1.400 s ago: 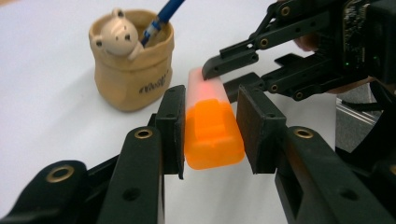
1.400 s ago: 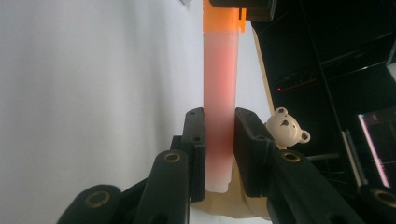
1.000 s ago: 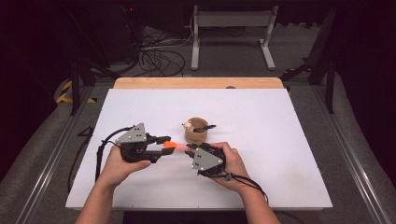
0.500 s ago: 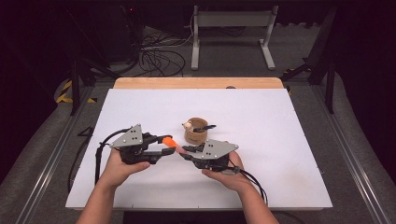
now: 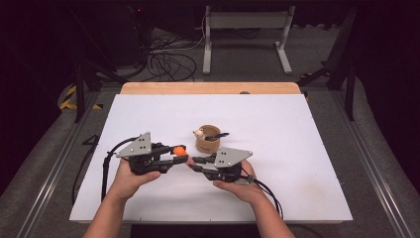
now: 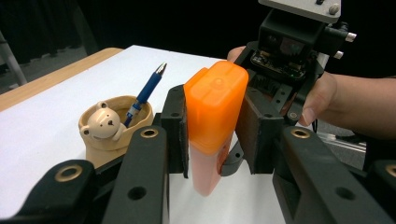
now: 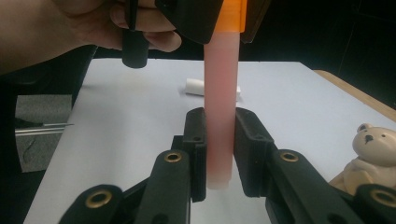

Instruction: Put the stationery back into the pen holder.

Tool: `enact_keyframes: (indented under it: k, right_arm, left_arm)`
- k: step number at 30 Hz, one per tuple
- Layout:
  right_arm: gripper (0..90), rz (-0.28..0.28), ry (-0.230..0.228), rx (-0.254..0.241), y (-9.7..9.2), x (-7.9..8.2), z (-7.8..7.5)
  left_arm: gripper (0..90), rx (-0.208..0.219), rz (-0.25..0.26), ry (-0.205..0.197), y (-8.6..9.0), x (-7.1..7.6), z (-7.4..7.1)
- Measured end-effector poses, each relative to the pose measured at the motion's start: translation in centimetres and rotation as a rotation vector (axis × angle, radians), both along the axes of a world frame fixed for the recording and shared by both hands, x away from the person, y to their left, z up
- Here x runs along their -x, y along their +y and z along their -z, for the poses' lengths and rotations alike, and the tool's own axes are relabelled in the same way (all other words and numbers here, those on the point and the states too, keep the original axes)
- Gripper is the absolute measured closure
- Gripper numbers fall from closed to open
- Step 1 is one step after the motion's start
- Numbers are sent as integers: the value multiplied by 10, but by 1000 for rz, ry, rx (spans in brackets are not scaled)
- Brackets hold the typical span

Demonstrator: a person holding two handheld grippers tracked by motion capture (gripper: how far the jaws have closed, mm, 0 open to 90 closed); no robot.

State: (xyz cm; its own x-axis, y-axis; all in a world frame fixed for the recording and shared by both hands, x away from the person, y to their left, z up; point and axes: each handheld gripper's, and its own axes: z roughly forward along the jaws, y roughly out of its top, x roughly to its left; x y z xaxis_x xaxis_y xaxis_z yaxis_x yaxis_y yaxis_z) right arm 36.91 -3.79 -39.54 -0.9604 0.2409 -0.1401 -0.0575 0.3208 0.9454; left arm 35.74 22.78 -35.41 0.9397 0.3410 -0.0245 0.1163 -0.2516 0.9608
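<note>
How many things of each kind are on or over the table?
Orange-capped marker: 1
Bear pen cup: 1
Blue pen: 1
Small white roll: 1
Grippers: 2, left gripper, right gripper
Total: 6

Bear-faced cup seen mid white table, blue pen stood in it; small white roll noted nr cup.

On the white worktop, the tan bear-faced ceramic cup stands just behind the two claws, a blue pen leaning in it; a small white roll lies nearer the front edge.
</note>
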Motion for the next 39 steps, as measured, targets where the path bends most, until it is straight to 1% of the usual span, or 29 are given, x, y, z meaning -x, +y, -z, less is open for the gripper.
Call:
enact_keyframes:
  k: [2, 5, 7, 10, 14, 17, 19, 21, 23, 25, 26, 29, 33, 34, 38, 39]
  right_arm:
    - [760, -1, 6, 1, 0, 0, 0]
    - [760, 0, 13, 4, 0, -1, 1]
    - [759, 4, 18, 5, 0, -1, 1]
    - [757, 6, 27, 5, 0, -2, 1]
    - [746, 18, 38, 0, -1, -3, 1]
    - [720, 28, 43, -12, -3, -4, 0]
    - [693, 32, 44, -25, -4, -4, -2]
    - [676, 37, 39, -33, -5, -4, -3]
    - [651, 47, 40, -43, -7, -4, -4]
    - [630, 55, 43, -56, -10, -5, -6]
    - [620, 57, 46, -63, -12, -5, -7]
    - [596, 73, 48, -83, -17, -6, -11]
    - [566, 96, 58, -104, -25, -7, -15]
    - [560, 104, 59, -109, -27, -7, -16]
    - [514, 127, 65, -130, -34, -9, -19]
    - [505, 133, 67, -134, -36, -9, -20]
  left_arm:
    - [666, -3, 0, -7, -1, -1, 0]
    - [668, -5, -1, -1, -1, -2, 0]
    - [668, 2, -7, 12, -2, -2, 0]
    - [669, -6, -4, 10, -3, -3, 0]
    - [670, -4, -9, 16, -5, -4, -1]
    - [670, -14, -16, 14, -6, -7, -2]
    - [670, -10, -22, 22, -5, -8, -2]
    - [670, -15, -25, 18, -5, -9, -3]
    - [670, -11, -28, 17, -5, -11, -4]
    - [670, -12, -33, 18, -5, -12, -6]
    - [670, -13, -30, 12, -6, -14, -6]
    - [670, -9, -35, 23, -8, -15, -8]
    - [670, -7, -40, 11, -10, -19, -9]
    - [670, -3, -43, 17, -10, -19, -9]
    - [669, 6, -51, 21, -13, -23, -10]
    - [670, 5, -53, 16, -14, -24, -10]
